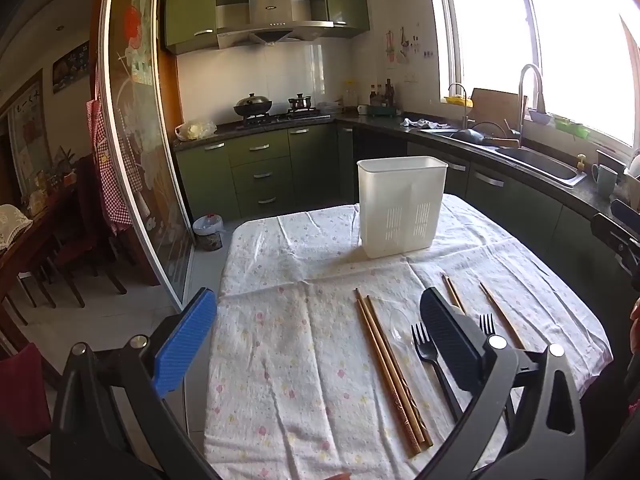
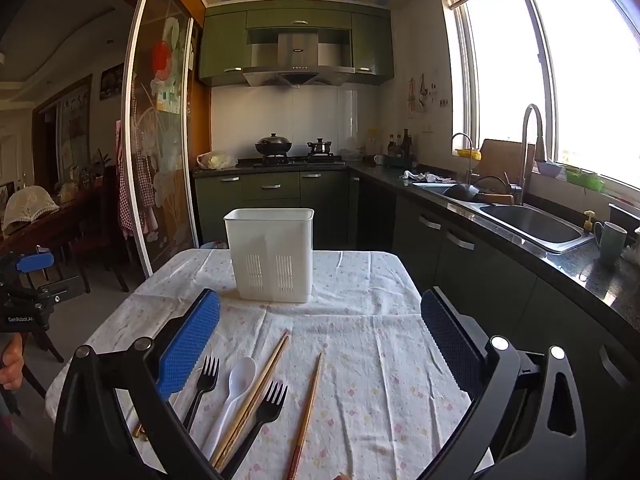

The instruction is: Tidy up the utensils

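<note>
white holder (image 2: 272,256), black forks (image 2: 204,384), floral tablecloth (image 2: 360,360), green cabinets (image 2: 272,188).

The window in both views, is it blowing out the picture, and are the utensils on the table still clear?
Left wrist view: the window is blown out white, while the chopsticks and black fork stay sharp. Right wrist view: the same glare at the window, with the white spoon and utensil holder evenly lit and crisp. Fisheye bends the door frame.
</note>
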Demonstrator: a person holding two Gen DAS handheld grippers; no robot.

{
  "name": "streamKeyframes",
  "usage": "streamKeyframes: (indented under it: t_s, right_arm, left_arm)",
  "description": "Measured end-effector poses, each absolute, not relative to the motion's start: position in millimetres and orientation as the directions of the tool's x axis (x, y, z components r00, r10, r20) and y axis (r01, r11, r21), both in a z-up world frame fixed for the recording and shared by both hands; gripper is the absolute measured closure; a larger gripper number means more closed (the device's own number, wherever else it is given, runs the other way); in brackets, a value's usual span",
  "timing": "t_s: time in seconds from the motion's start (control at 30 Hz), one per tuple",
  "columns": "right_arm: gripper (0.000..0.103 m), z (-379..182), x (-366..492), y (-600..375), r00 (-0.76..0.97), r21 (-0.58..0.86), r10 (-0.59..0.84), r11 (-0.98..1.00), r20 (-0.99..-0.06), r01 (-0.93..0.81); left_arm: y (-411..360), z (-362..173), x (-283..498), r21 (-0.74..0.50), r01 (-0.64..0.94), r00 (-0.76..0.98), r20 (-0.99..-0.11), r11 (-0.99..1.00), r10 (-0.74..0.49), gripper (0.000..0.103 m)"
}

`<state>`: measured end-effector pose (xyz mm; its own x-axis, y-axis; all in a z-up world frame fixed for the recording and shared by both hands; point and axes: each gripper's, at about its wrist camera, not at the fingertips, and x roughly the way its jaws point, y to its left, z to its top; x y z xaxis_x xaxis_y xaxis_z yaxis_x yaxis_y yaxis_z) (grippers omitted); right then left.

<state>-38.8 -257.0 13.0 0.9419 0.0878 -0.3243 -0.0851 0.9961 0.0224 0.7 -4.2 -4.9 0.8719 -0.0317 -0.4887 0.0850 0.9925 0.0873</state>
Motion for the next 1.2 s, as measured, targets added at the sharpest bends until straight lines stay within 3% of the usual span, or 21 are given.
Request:
streamKeyframes:
  t_s: [1.2]
  right_arm:
    - [0.004,8.4,-30.5,-258.5,0.934,0.021,0.063,0.998,-0.351,-0.059]
  left_arm:
    - [-0.1,-4.2,-1.4,0.082,0.077,0.873,-0.488,0.994,-0.028,0.006]
